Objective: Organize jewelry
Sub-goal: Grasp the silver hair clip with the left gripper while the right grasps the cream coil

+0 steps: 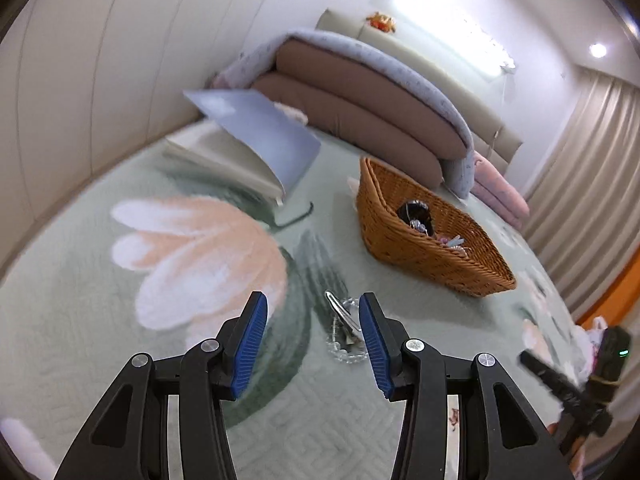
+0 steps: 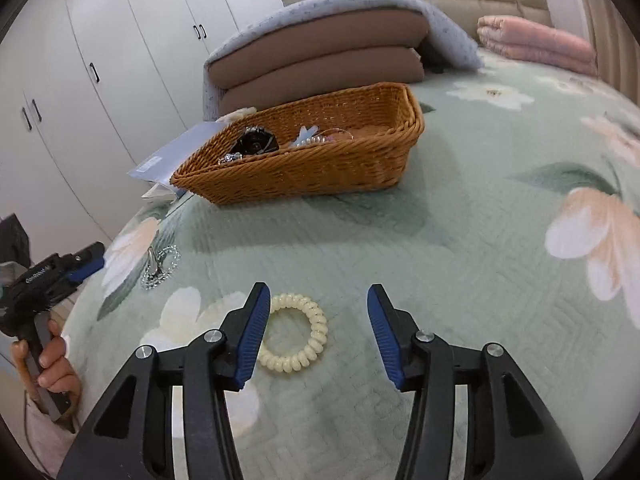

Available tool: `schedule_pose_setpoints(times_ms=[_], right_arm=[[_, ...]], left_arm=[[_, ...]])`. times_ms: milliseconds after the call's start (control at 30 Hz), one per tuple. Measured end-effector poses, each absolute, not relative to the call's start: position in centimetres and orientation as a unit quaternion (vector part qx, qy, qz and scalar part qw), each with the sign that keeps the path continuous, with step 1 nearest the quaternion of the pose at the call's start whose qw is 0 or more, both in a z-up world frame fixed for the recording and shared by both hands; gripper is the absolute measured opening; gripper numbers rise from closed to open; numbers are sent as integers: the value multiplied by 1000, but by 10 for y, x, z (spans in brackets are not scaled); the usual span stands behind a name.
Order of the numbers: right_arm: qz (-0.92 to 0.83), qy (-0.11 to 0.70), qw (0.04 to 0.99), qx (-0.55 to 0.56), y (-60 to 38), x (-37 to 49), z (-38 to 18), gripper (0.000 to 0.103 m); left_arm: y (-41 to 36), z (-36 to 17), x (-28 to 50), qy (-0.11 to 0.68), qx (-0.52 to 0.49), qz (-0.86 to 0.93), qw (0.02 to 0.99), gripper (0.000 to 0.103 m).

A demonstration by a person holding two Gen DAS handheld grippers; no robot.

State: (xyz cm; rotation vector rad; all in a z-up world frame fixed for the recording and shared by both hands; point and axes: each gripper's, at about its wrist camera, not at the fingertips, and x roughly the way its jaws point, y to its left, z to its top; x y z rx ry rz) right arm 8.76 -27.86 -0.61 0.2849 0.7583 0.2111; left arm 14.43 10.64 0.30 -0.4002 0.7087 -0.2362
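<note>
Jewelry (image 1: pixel 344 328) between open left gripper (image 1: pixel 312 344)

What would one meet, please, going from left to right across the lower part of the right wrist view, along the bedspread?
The hand holding the left gripper → the bead chain with the hair clip → the cream spiral hair tie → the peach flower print.
</note>
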Motion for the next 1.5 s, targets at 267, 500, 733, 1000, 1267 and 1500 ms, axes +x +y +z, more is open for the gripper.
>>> schedule_pose_setpoints(times_ms=[267,500,733,1000,1267,1500], right_arm=[[94,370,920,88,-259,86,-6,55],[96,383,914,87,-259,89,-11,55],[99,394,910,89,-258,91,-14,55],[109,404,903,96,-259,94,-18,55],[108,402,904,93,-259,93,-17,55],[109,402,904,93,-258,93,-17,55]], left_arm=[[82,-13,165,391,-206,-137,886,49],[29,-19,173,420,-114,-74,897,49],[28,-24,172,428,-118,-89,892,30],[37,-6,146,362,-138,-129,913,30],[17,-24,161,423,-102,-122,892,29],[16,-28,169,430,-97,-105,891,29]])
